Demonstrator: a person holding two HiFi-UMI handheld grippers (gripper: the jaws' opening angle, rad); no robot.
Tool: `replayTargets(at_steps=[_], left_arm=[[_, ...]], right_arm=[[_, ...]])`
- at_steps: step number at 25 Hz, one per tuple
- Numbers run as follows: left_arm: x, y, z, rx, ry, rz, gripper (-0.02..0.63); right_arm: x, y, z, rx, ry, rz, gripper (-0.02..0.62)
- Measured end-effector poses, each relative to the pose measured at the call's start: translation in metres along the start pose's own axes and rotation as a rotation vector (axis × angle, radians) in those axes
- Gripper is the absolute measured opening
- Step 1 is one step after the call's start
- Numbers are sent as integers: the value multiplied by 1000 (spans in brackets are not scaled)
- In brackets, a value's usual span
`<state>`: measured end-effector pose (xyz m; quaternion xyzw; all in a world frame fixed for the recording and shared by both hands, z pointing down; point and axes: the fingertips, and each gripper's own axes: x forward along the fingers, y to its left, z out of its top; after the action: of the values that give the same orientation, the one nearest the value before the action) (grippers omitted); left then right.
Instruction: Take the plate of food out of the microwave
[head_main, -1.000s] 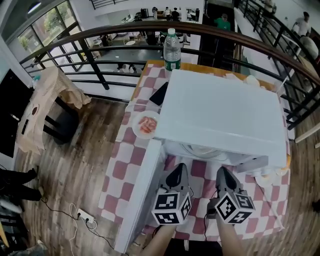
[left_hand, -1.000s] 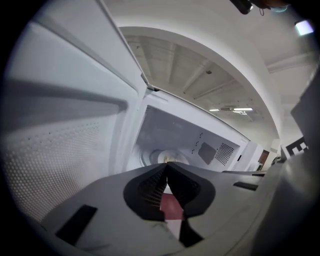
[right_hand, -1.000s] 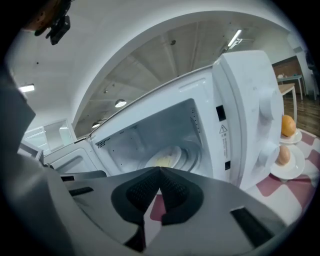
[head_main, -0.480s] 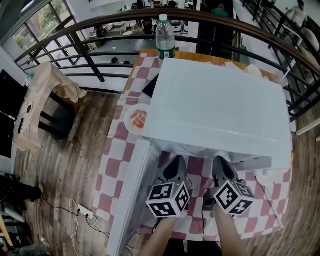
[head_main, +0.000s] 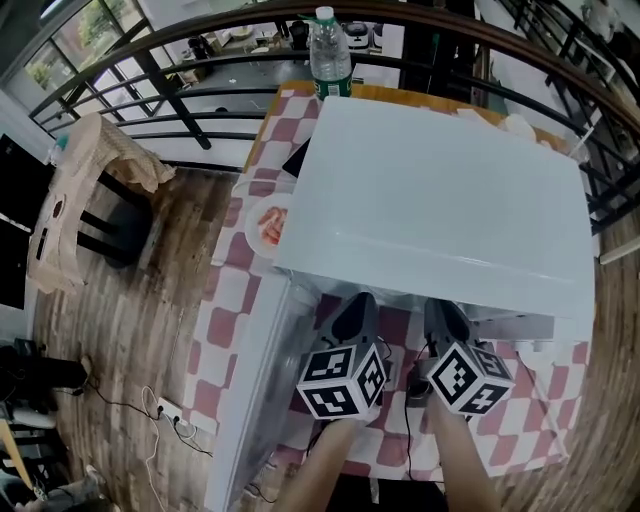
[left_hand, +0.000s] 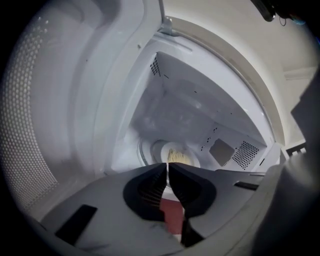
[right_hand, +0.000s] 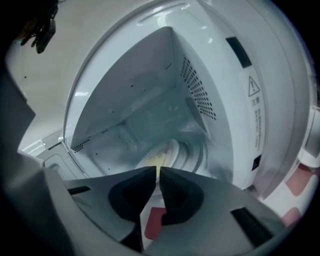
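A white microwave (head_main: 440, 190) stands on a red-and-white checked table, its door (head_main: 255, 380) swung open to the left. In the head view the plate is hidden under the microwave's top. A white plate with pale yellow food (left_hand: 179, 157) sits on the turntable deep inside, and it also shows in the right gripper view (right_hand: 160, 157). My left gripper (head_main: 355, 305) and my right gripper (head_main: 440, 310) hover side by side at the opening, short of the plate. The left gripper (left_hand: 167, 165) has just eased apart a hair, and its tips nearly touch. The right gripper (right_hand: 157, 169) has just been opening to a narrow gap. Neither holds anything.
A second plate with reddish food (head_main: 268, 225) lies on the table left of the microwave, with a dark flat object (head_main: 297, 157) behind it. A water bottle (head_main: 330, 50) stands at the table's far edge by a black railing. A covered chair (head_main: 85, 200) stands at the left.
Both grippers have crept forward and a little down toward the microwave's opening, their tips now at its front edge. The right jaws have parted slightly.
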<state>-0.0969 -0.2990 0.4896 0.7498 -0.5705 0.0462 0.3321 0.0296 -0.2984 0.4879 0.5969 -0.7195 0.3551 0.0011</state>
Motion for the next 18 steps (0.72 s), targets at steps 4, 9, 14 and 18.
replayTargets(at_steps=[4,9,14,18], left_arm=[[5,0,0,-3,3,1,21],[11,1,0,-12,4,-4,40],[17,0,2,-28,6,-27,52],[22,-2,3,-42,7,-44,96]], right_arm=[[6,2,-1,-10,11,15,49],[14,3,-4,13,26,33,66],[20,-1,-5,63,28,32,83],[24,-6,-11,118,42,28,100]])
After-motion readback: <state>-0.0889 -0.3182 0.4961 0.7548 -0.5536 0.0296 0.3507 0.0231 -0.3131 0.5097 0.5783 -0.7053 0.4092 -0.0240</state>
